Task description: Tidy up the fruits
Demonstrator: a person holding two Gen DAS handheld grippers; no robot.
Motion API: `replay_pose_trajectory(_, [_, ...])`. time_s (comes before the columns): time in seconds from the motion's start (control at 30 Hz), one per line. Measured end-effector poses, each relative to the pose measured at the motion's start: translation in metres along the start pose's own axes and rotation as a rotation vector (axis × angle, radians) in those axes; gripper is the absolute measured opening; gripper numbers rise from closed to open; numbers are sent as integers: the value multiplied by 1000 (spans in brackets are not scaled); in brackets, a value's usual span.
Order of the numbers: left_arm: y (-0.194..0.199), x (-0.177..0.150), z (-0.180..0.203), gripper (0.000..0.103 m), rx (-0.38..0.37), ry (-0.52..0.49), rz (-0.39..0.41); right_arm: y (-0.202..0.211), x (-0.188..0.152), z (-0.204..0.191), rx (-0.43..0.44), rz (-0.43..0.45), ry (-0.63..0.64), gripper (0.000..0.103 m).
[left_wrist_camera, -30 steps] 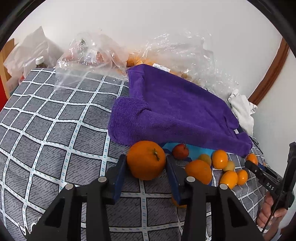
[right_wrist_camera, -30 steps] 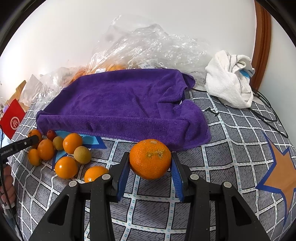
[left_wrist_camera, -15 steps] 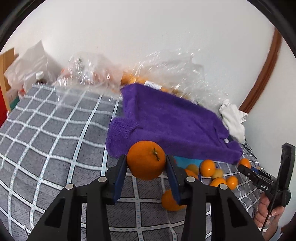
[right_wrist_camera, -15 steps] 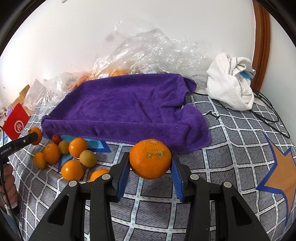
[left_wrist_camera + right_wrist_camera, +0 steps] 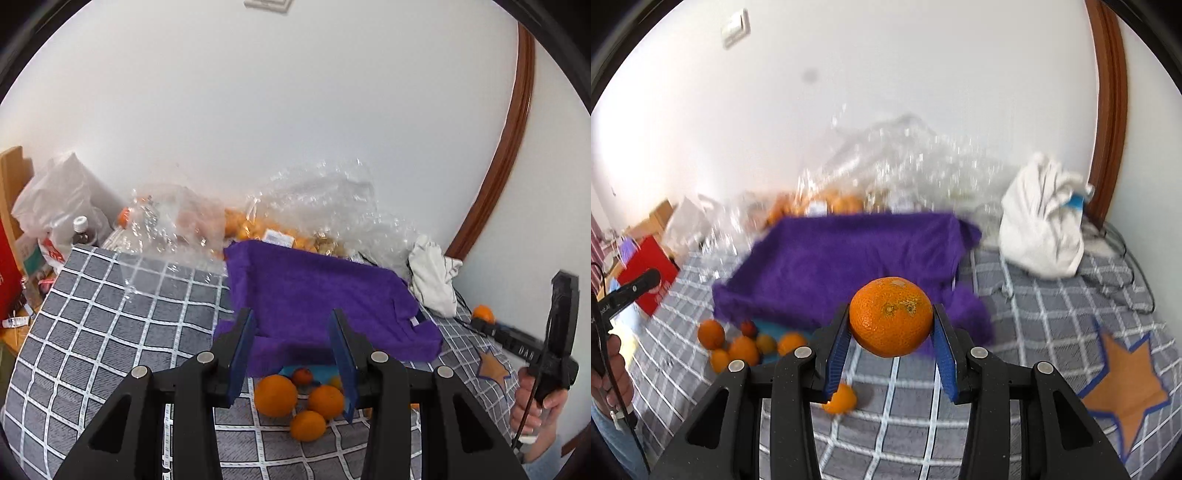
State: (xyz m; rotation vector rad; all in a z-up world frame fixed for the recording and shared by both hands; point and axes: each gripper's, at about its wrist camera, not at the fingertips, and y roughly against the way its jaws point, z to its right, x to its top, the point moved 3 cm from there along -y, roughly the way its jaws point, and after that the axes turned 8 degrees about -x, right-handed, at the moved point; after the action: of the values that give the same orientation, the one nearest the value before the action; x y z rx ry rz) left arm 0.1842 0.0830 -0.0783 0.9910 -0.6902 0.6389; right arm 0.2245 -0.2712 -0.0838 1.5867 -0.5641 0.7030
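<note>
Right wrist view is motion-blurred; the purple towel lacks detail. The right gripper stays clamped on an orange, held above the bed. The left gripper, holding an orange a second ago, now stands apart and empty over the loose fruit, which its right finger partly hides.

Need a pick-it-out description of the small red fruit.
Start at the purple towel spread on the checked bedcover; loose fruit lies in a cluster off its front edge. The red fruit sits on the towel side of that cluster: the only red piece, smaller than the oranges beside it.
</note>
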Motion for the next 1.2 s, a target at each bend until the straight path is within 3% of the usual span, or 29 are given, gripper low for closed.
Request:
replay_pose_trajectory(0.13, [-21,-16,-9,39,17,16,-60,-1,3,-2,-3,13,5,42])
replay_pose_trajectory(0.33, [-63,-54,-17,44,-10,60,-193,-24,-23,-8,1,-59,29,42])
replay_pose_trajectory(0.37, [-68,-57,-17,49,-4,60,-204,-26,-26,-8,2,-66,31,42])
replay_pose_trajectory(0.47, [-83,-66,-17,50,63,36,-239,-30,-35,-6,10,-82,28,42])
replay_pose_trajectory(0.67, [-92,-75,-30,50,78,80,-252,-32,-42,1,0,-89,32,42])
replay_pose_trajectory(0.73, [-92,-78,-30,47,82,71,-251,-33,-43,3,4,-94,25,42])
replay_pose_trajectory(0.77, [-91,-78,-29,40,65,68,-249,-34,-44,3,5,-96,21,42])
replay_pose_trajectory(0.9, [-89,-77,-29,40,43,87,-242,-35,-45,2,1,-99,19,42])
replay_pose_trajectory(1.2, [-55,-43,-23,40,22,103,-188,-22,-24,-4,-15,-71,55,42])
